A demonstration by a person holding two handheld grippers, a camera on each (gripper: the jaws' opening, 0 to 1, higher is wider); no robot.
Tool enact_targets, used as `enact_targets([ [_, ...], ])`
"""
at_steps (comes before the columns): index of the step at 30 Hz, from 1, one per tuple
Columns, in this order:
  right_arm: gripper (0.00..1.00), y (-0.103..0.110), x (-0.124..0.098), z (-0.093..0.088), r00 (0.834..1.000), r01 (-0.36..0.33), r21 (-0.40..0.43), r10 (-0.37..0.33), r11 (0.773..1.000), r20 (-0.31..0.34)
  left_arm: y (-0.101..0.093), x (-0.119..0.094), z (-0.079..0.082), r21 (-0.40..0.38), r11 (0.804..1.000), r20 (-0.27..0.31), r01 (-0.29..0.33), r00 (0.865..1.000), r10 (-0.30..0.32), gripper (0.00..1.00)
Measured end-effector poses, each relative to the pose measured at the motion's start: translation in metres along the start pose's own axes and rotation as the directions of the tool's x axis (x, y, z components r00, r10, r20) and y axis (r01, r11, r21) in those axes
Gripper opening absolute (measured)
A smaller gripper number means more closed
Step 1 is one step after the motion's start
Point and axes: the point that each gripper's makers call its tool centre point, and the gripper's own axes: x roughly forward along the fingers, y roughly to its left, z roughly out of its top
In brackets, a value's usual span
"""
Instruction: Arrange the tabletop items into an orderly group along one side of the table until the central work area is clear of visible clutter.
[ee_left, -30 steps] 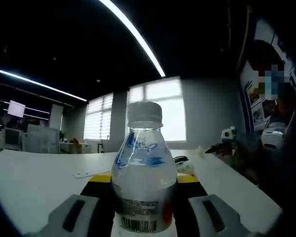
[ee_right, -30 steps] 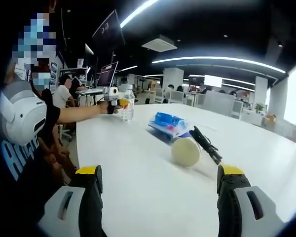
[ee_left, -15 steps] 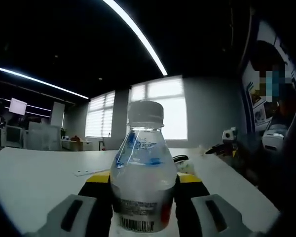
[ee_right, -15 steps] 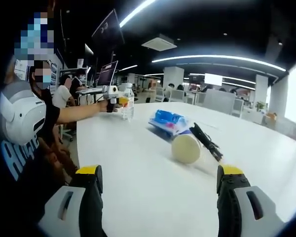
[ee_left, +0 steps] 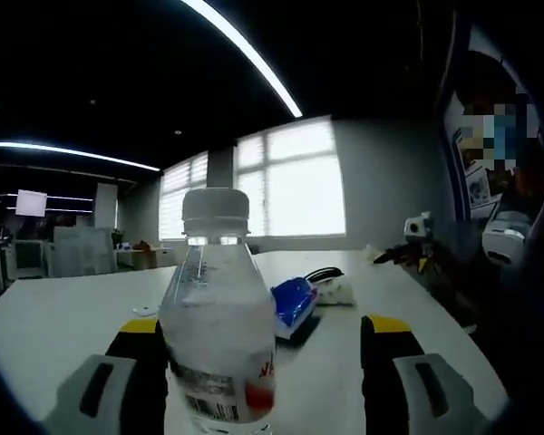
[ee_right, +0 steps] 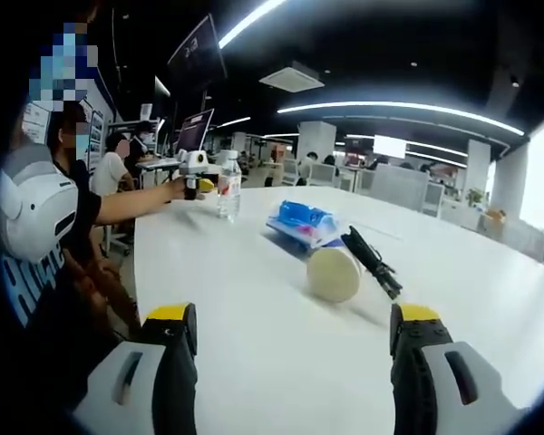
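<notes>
The left gripper (ee_left: 258, 362) was wide open, its jaws apart on both sides of the bottle (ee_left: 219, 331), which stood upright on the table (ee_left: 63, 317) close to the left jaw; whether it touched that jaw I cannot tell. In the right gripper view the same bottle (ee_right: 228, 187) stood near the table edge, well apart from the blue pack (ee_right: 301, 223), the cream roll (ee_right: 334, 274) and the black cable (ee_right: 372, 261) in the middle. The right gripper (ee_right: 286, 362) was also wide open and held nothing. To finish this step well, I think the left gripper should draw straight back, so no jaw knocks the bottle over. Half a second earlier the jaws were closed on the bottle; now they were released and the bottle sat off-centre.
</notes>
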Motion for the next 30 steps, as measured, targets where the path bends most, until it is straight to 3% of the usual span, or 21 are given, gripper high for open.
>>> enact_targets([
  [2, 0.82, -0.001, 0.001, 0.001, 1.000, 0.002, -0.004, -0.002, 1.000, 0.002, 0.006, -0.002, -0.001, 0.010, 0.999, -0.016, -0.032, 0.999, 0.032, 0.99],
  [21, 0.84, -0.008, 0.012, -0.001, 1.000, 0.006, -0.001, -0.006, 1.000, -0.001, -0.005, -0.019, 0.004, 0.040, 0.998, -0.048, -0.048, 0.998, 0.050, 1.00],
  [24, 0.84, -0.010, 0.014, -0.004, 1.000, 0.009, 0.003, -0.009, 1.000, -0.005, -0.007, -0.024, 0.001, 0.062, 0.996, -0.080, -0.065, 0.994, 0.070, 1.00],
  [30, 0.80, -0.019, 0.017, -0.003, 0.999, 0.044, 0.010, -0.044, 0.999, 0.012, -0.012, -0.033, 0.002, 0.074, 0.991, -0.091, -0.108, 0.989, 0.114, 1.00],
])
